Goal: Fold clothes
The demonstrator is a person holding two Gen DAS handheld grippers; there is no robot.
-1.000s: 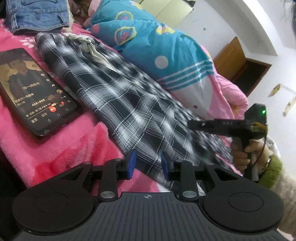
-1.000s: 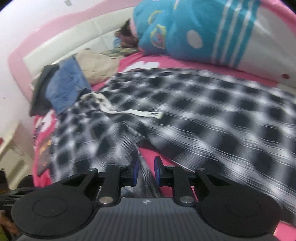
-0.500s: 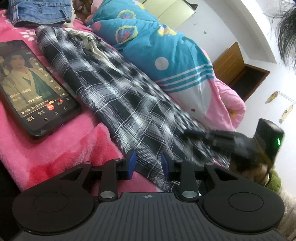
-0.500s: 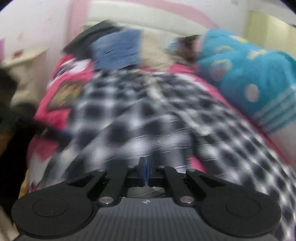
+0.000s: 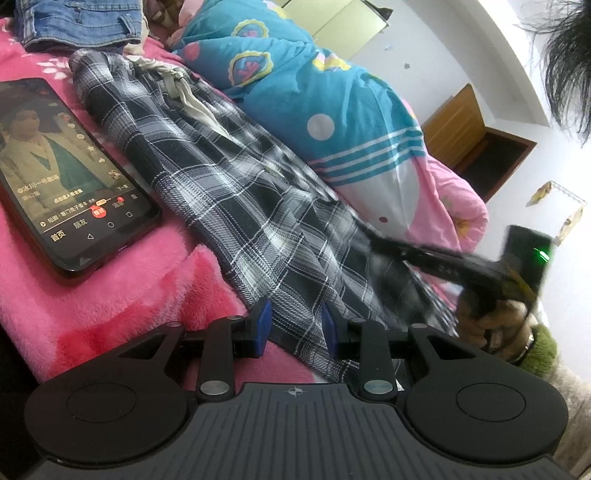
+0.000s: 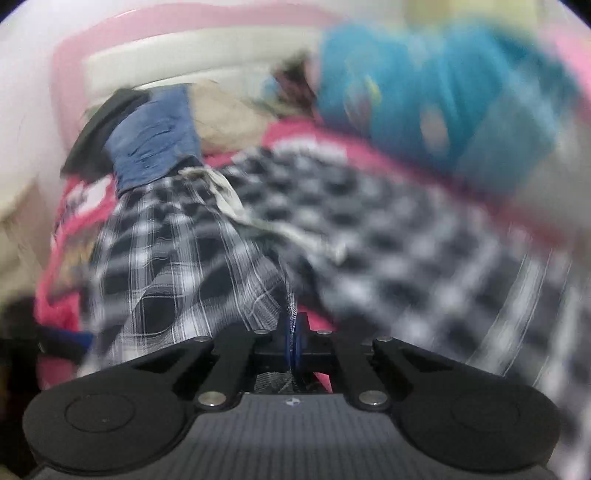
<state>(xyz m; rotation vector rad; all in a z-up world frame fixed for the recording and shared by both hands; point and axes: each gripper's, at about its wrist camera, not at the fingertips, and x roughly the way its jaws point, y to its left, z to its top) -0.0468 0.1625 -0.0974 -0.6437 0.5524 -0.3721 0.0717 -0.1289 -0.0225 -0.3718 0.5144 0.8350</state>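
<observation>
On pink bed | right gripper [image 6: 293,334] jaws pinching plaid trousers [image 6: 177,266] | left gripper [image 5: 295,328] jaws narrowly apart

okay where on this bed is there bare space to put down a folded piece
The best bare patch is the pink blanket between the phone and the left gripper, beside the plaid trousers. Farther back it is crowded: folded jeans at the head, the blue quilt along the far side.

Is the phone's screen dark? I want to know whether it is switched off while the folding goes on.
No, the phone lies on the pink blanket with its screen lit, showing a video frame and menu icons.
</observation>
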